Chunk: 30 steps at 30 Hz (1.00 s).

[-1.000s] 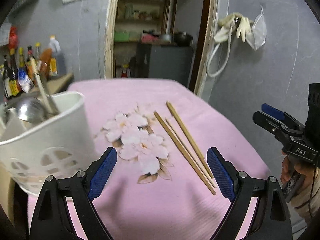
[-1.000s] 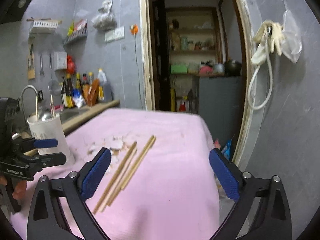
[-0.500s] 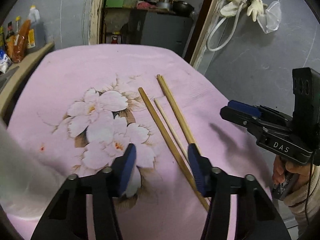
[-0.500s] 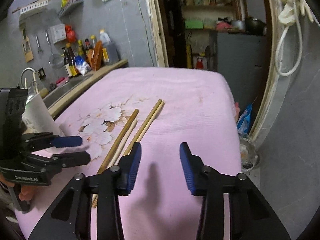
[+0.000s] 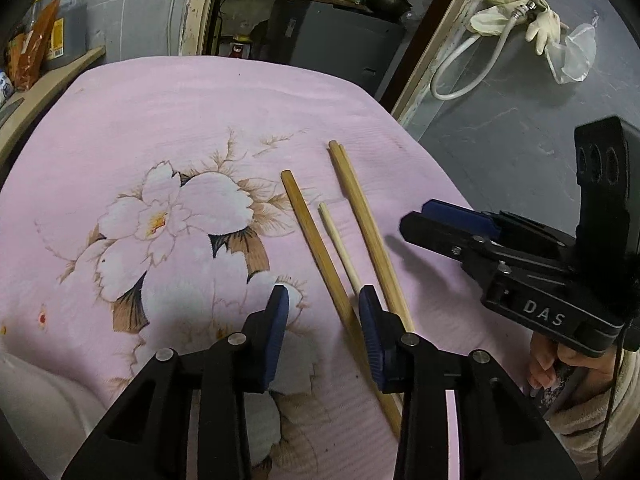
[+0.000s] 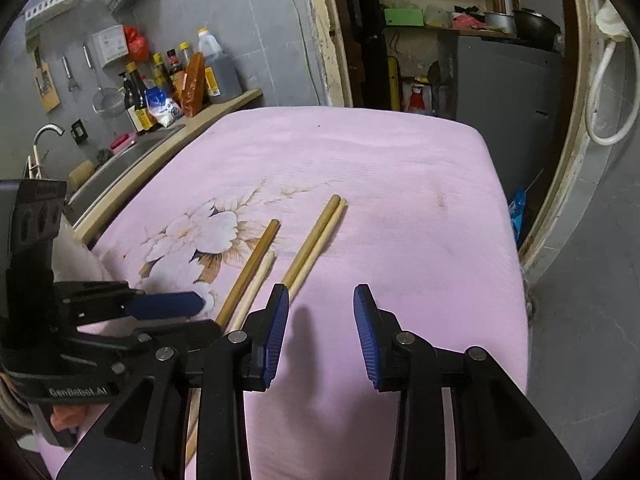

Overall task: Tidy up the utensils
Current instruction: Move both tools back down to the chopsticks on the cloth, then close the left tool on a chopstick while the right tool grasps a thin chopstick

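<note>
1. Since a second ago, both claws have been brought down and forward over the pink cloth, and their jaws have been narrowed from wide apart to a small gap; the white utensil holder has slipped almost out of the left wrist view.
2. The left claw (image 5: 323, 312) is seen released and closing, with the near part of the darkest chopstick (image 5: 316, 248) lying under the gap between its jaws; no pad is seen pressing on it.
3. The right claw (image 6: 321, 312) is likewise released and closing, with only bare cloth between its jaws and the paired chopsticks (image 6: 316, 240) just beside its left pad.
4. Both claws are tilted down toward the sticks, which is judged to be a lining-up for a pickup from each side.
5. Four chopsticks are laid on the flowered cloth of the counter (image 6: 420, 184), roughly parallel: one dark stick, a thinner pale stick (image 5: 338, 240) close by it, and two touching along their length.
6. They look slender, smooth and wooden, lying flat, so a low pinch is judged to be needed.
7. A hand (image 5: 548, 364) is seen gripping the right claw's handle.
</note>
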{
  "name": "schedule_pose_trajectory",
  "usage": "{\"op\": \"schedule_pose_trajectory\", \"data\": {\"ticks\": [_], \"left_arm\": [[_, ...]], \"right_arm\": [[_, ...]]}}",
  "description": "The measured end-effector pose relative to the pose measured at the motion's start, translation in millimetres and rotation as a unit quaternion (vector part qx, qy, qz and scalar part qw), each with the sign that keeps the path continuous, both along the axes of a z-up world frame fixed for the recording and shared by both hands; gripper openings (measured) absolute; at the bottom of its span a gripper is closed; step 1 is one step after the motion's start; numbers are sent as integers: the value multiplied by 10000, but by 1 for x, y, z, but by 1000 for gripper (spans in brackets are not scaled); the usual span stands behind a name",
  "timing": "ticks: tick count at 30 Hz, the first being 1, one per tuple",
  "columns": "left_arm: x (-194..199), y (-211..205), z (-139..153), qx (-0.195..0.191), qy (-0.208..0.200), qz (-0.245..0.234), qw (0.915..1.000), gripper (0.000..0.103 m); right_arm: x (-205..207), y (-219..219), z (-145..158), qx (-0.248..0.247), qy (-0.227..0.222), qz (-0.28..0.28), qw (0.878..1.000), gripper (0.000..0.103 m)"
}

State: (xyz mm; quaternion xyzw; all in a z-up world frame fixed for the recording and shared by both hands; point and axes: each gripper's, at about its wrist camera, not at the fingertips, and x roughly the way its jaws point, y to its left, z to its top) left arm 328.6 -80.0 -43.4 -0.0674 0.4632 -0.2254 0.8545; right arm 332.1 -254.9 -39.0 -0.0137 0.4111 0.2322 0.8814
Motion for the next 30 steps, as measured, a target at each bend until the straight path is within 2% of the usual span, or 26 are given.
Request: {"op": "schedule_pose_trajectory", "data": {"ticks": [3,8,14,24,30], "left_arm": [[4,2,-1,23,22,54,10000,26],[5,-7,0,167,-31,33,9999,25],[5,-2,-2,34,20,56,10000,23],[5,6,-3,-93,74,63,9999,21],[4,7,-2,-122,89,70,9999,21]], "right_arm": [[6,6,-3,-155,56,20,9999,31],[15,16,-7,-348,189,38,9992,31],[23,17,-9,-470,279,3,9985,31],[38,20,-7,-321,395,-17,9987,31],[46,29,-10,-502,446,-4,9977,31]]}}
